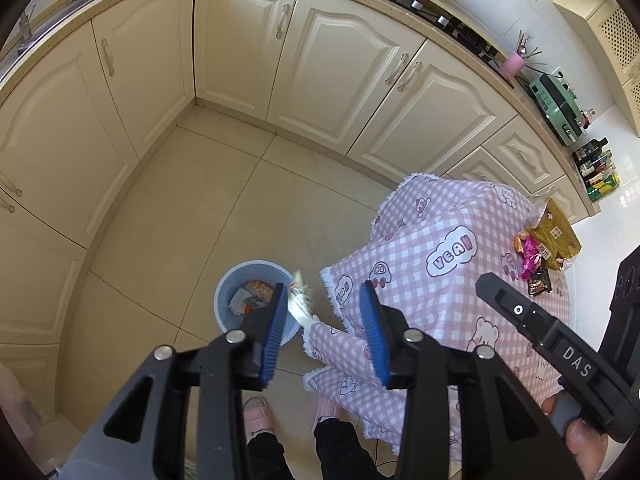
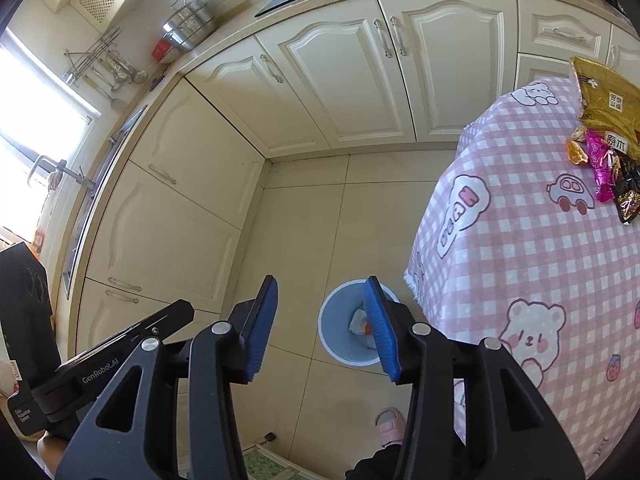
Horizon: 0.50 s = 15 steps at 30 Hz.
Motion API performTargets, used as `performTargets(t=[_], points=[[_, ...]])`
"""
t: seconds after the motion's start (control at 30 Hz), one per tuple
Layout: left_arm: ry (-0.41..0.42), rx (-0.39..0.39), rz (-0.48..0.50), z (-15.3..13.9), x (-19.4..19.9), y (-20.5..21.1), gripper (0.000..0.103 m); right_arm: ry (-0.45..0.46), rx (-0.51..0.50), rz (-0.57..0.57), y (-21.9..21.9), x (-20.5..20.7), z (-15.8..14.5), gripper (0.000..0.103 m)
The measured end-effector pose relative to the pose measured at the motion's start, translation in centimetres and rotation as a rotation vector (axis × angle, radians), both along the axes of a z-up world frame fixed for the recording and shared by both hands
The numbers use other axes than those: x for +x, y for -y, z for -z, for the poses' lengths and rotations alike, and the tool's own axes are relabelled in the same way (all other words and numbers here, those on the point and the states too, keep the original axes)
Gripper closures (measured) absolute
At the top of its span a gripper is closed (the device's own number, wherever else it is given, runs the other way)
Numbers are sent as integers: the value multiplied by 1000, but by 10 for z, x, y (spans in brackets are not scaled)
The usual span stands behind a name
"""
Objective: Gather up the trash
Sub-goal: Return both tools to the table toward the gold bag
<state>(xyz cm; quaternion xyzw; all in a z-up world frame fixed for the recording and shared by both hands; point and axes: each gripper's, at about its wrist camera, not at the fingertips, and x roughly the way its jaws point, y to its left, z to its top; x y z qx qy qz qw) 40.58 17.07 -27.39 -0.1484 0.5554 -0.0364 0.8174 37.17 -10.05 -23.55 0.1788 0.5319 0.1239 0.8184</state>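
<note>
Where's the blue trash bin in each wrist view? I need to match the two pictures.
Left wrist: the blue trash bin sits on the floor at lower centre-left, partly behind the left claw's left finger.
Right wrist: the bin is at lower centre, partly behind the right finger.
Shared landmark: pink checked tablecloth, right of the bin.

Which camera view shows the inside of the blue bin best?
The left wrist view: the bin is mostly open to view, with trash inside. In the right wrist view the bin is partly hidden behind a gripper finger, so less trash shows.
</note>
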Motion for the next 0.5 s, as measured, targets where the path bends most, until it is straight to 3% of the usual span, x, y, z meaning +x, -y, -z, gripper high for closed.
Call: performTargets(t=[0.2, 0.5], points=[[-9, 6, 31, 0, 9, 31, 66, -2, 6, 29, 30, 1, 0, 59], [-27, 4, 155, 7, 29, 130, 64, -11, -6, 151, 122, -4, 4, 58]])
